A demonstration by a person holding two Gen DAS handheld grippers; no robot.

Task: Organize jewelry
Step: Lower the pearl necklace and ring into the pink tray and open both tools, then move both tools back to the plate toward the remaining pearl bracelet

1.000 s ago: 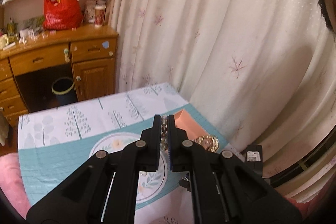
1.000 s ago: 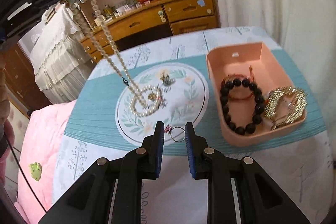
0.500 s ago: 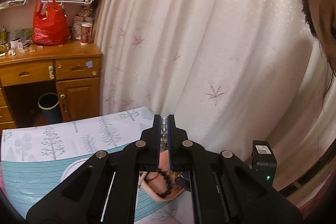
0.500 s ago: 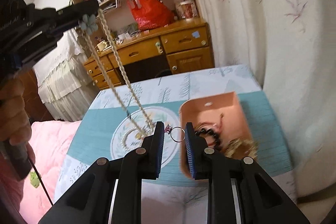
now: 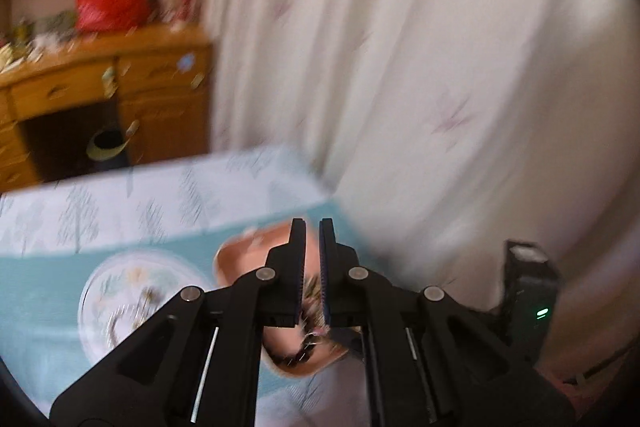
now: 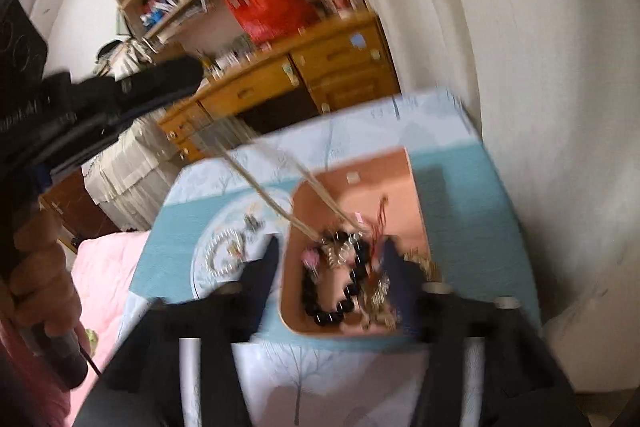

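Observation:
Both views are motion-blurred. My left gripper [image 5: 311,227] is high above the pink tray [image 5: 236,259] with its jaws nearly together; its body shows at the left of the right wrist view [image 6: 160,79], and the pearl necklace [image 6: 276,203] hangs from it, its lower end in the tray [image 6: 360,167]. The necklace is not clear between the pads in the left wrist view. My right gripper [image 6: 330,247] is wide open over the tray. A pink-stoned ring [image 6: 311,257] lies in the tray beside a black bead bracelet [image 6: 332,311] and gold jewelry [image 6: 380,303].
A pearl bracelet [image 6: 220,255] and small pieces lie on the round print of the teal tablecloth [image 6: 176,227]. A cream curtain [image 5: 420,67] hangs right behind the table. A wooden desk [image 5: 100,79] with a red bag [image 5: 108,3] stands beyond. Pink bedding [image 6: 104,267] lies at the left.
My right gripper has opened wide and the ring it held now lies in the tray. My left gripper has carried the necklace over so its lower end sits in the tray.

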